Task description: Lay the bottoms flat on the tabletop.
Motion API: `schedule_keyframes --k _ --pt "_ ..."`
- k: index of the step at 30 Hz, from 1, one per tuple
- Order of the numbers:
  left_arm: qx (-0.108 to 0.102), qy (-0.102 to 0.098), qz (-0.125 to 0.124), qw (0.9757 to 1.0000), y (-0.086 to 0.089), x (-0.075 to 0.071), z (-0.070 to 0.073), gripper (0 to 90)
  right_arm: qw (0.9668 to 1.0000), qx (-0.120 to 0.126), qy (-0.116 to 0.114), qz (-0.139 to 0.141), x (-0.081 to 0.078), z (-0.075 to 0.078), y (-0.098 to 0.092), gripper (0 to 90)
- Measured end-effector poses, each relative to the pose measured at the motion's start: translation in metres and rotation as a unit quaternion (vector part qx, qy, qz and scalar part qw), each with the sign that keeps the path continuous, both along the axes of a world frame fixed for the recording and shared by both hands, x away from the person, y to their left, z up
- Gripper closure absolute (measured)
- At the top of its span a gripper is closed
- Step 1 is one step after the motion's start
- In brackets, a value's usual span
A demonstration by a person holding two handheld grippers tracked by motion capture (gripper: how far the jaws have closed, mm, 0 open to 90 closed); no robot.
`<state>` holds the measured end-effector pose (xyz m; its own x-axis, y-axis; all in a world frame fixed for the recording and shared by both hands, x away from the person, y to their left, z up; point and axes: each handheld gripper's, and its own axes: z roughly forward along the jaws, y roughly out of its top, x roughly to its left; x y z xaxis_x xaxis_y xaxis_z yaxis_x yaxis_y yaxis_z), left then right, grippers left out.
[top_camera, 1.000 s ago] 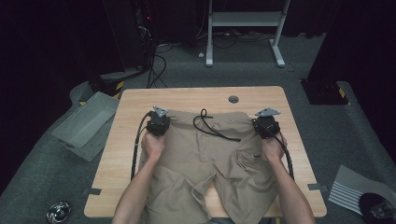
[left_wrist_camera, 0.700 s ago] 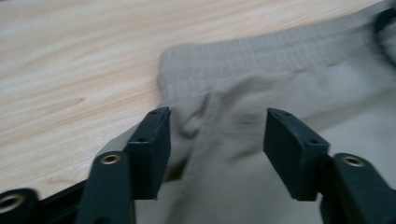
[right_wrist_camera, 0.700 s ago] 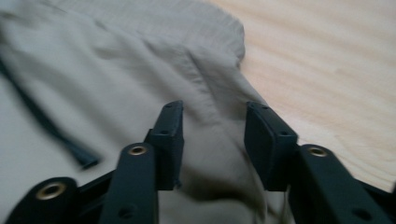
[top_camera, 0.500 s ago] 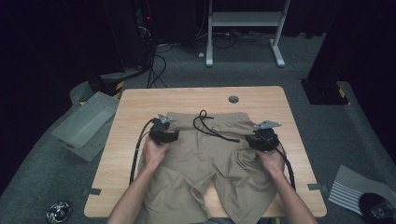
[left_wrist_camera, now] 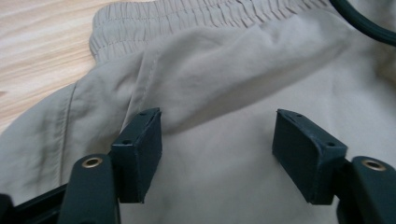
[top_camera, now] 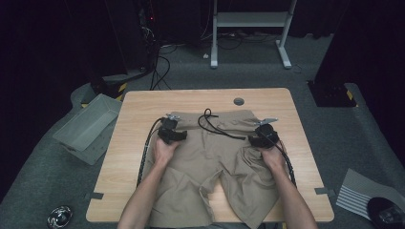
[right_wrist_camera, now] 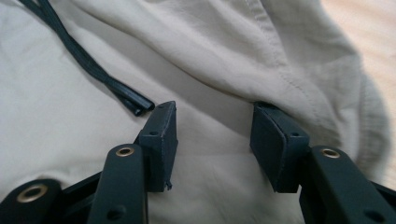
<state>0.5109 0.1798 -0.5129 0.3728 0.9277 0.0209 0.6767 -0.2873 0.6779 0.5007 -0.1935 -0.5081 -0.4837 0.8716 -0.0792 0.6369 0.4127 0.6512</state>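
Khaki shorts (top_camera: pixel 215 162) spread flat on the bench (top_camera: pixel 133 109), waistband toward the far edge, legs toward the near edge and partly hanging over it. Black drawstring (top_camera: pixel 217 128) loose across the front below the waistband. Left gripper (top_camera: pixel 173 135) low over the left hip, right gripper (top_camera: pixel 260 138) low over the right hip, both near the waistband corners. Fingers (left_wrist_camera: pixel 140 149) of the left released, having just been opening, wide apart with bare fabric between and no pinch on the cloth. Fingers (right_wrist_camera: pixel 161 140) of the right likewise released, having just been opening, straddling a soft fold beside the side seam without pressing it. By the look of things, laying-out stage close to finished: waist end set down and let go, upper part fairly smooth. Left to do, judging from the creases: flattening the ridge near the right hip, straightening the bunched crotch and legs, tidying the drawstring, and any folding, none of which shows as begun.
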Motion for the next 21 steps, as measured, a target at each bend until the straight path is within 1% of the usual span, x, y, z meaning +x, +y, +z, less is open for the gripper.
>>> schedule_keyframes --k 1,2,3,4,5,7,9,11,12,13,14,15,16,17,18,19,21 --pt "-0.003 -0.006 -0.009 0.9999 0.000 -0.006 0.003 33.2 0.9999 0.014 -0.007 0.005 -0.006 0.003 -0.001 49.5" --pt "-0.013 -0.010 -0.016 0.9997 0.000 -0.012 0.006 33.3 0.9994 0.027 -0.019 0.013 -0.013 0.007 -0.002 49.5" --pt "-0.022 -0.013 -0.025 0.9994 0.000 -0.019 0.009 33.6 0.9988 0.034 -0.031 0.019 -0.021 0.011 -0.003 49.5" --pt "-0.028 -0.012 -0.035 0.9989 -0.001 -0.026 0.011 33.8 0.9981 0.041 -0.036 0.028 -0.030 0.015 -0.003 49.4" --pt "-0.028 -0.011 -0.044 0.9986 -0.002 -0.032 0.013 33.8 0.9974 0.044 -0.041 0.039 -0.039 0.018 -0.004 49.3" --pt "-0.026 -0.011 -0.064 0.9976 -0.006 -0.046 0.013 33.8 0.9965 0.036 -0.052 0.056 -0.057 0.024 -0.003 49.3" --pt "-0.027 -0.009 -0.076 0.9967 -0.009 -0.058 0.010 33.7 0.9955 0.037 -0.053 0.069 -0.074 0.025 -0.004 50.9" --pt "-0.019 -0.008 -0.081 0.9965 -0.011 -0.065 0.004 33.5 0.9946 0.030 -0.047 0.088 -0.088 0.023 -0.003 57.5" --pt "-0.019 -0.005 -0.081 0.9965 -0.011 -0.068 -0.002 33.4 0.9943 0.022 -0.045 0.094 -0.092 0.020 -0.003 61.2" --pt "-0.019 0.001 -0.079 0.9967 -0.011 -0.068 -0.005 33.4 0.9942 0.013 -0.041 0.099 -0.094 0.016 -0.003 66.3" --pt "-0.021 -0.011 -0.080 0.9965 -0.010 -0.069 -0.009 32.7 0.9941 0.013 -0.036 0.102 -0.093 0.013 -0.004 70.4" --pt "-0.023 -0.016 -0.077 0.9966 -0.009 -0.069 -0.010 33.4 0.9942 0.019 -0.025 0.102 -0.091 0.009 -0.005 74.3" --pt "-0.024 -0.017 -0.075 0.9968 -0.009 -0.069 -0.010 33.6 0.9943 0.023 -0.013 0.103 -0.087 0.004 -0.007 78.4" --pt "-0.022 -0.017 -0.074 0.9968 -0.009 -0.068 -0.010 33.7 0.9943 0.024 -0.008 0.104 -0.083 0.000 -0.006 81.4" --pt "-0.017 -0.023 -0.076 0.9967 -0.010 -0.067 -0.011 33.6 0.9943 0.024 -0.005 0.104 -0.081 -0.002 -0.006 83.7" --pt "-0.019 -0.025 -0.076 0.9966 -0.009 -0.066 -0.011 32.8 0.9944 0.019 -0.007 0.104 -0.078 -0.004 -0.004 85.6" --pt "-0.021 -0.032 -0.069 0.9969 -0.009 -0.061 -0.013 32.5 0.9949 0.019 -0.010 0.098 -0.072 -0.006 -0.002 87.0"
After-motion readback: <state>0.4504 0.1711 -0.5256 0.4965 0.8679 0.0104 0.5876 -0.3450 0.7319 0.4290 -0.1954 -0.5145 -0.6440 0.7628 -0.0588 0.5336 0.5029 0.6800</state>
